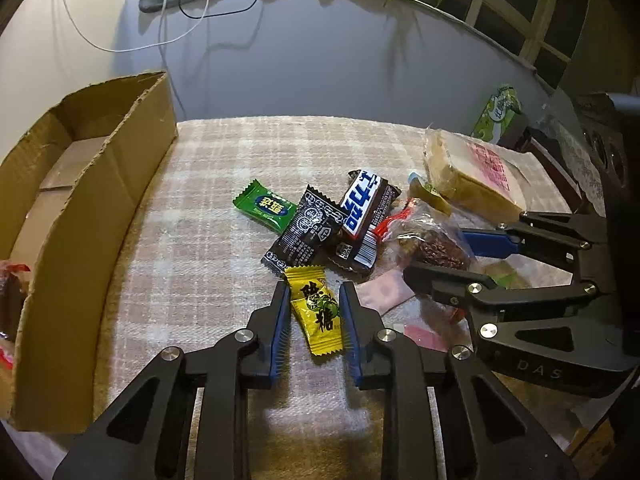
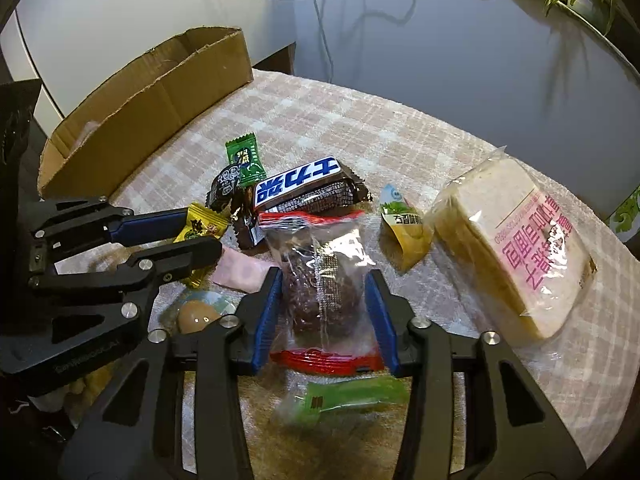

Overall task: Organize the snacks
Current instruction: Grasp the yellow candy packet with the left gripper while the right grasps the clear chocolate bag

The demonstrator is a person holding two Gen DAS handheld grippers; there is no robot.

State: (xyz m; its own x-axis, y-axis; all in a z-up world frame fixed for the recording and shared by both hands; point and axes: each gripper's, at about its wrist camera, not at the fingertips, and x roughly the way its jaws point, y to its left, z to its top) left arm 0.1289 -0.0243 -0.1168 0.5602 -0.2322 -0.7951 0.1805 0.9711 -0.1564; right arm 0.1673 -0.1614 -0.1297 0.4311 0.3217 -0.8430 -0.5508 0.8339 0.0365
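Observation:
A pile of snacks lies on a checked cloth. My left gripper (image 1: 314, 292) is open with its fingers either side of a yellow candy (image 1: 318, 314), which also shows in the right wrist view (image 2: 202, 228). My right gripper (image 2: 324, 280) is open around a clear bag of dark brown snack (image 2: 320, 280) with red ends, seen also in the left wrist view (image 1: 430, 242). A Snickers bar (image 1: 366, 216) (image 2: 304, 190), a black packet (image 1: 306, 232) and a green candy (image 1: 266, 206) lie beyond. A cardboard box (image 1: 92, 216) (image 2: 160, 96) stands at the left.
A wrapped bread loaf (image 2: 516, 248) (image 1: 476, 172) lies at the right, a yellow-green sachet (image 2: 404, 228) beside it. A pink packet (image 2: 240, 272), an egg (image 2: 196, 316) and a green packet (image 2: 352, 396) lie near my grippers. A red-wrapped snack (image 1: 12, 284) sits in the box. A green tissue pack (image 1: 498, 114) stands far right.

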